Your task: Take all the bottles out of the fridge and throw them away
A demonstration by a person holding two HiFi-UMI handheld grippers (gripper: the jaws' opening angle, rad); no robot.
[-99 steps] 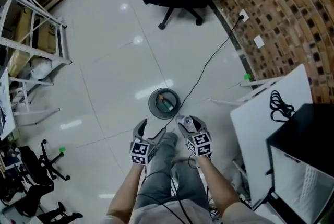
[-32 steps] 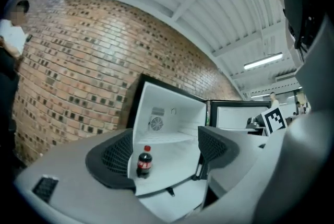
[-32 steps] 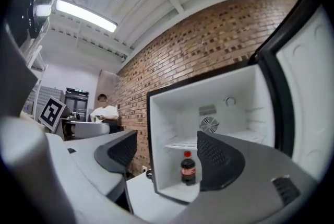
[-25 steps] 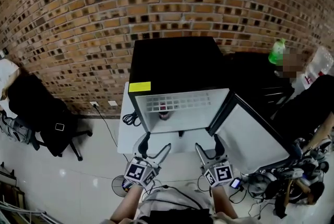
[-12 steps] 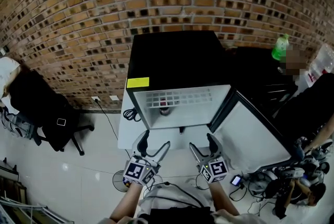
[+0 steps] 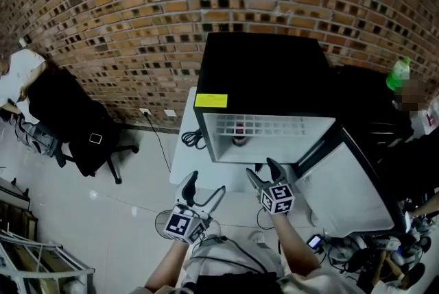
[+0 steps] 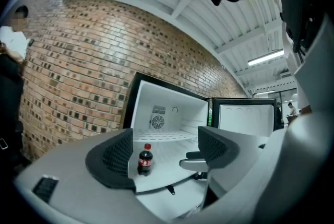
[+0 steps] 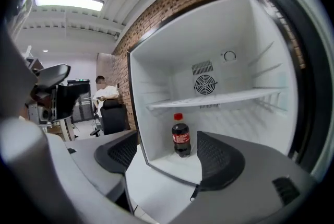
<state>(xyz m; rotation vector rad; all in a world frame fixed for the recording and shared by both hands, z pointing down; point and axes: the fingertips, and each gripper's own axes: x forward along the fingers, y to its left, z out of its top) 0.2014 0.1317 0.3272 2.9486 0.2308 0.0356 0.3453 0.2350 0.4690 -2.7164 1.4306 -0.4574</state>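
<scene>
A small black fridge stands open on a white stand, its door swung out to the right. One dark cola bottle with a red cap stands upright on the fridge floor, under the wire shelf. My right gripper is open and empty just in front of the fridge opening; the bottle shows between its jaws, still farther in. My left gripper is open and empty, lower and farther back to the left. In the left gripper view the bottle stands beyond the left jaw.
A black office chair stands at the left by the brick wall. A round bin sits on the floor under my left gripper. A coiled cable lies on the stand. A green bottle stands on a dark desk at right.
My right gripper has moved forward and down to the fridge opening. My left gripper has shifted a little. Four seconds ago both hung over the floor bin, which held a bottle.
</scene>
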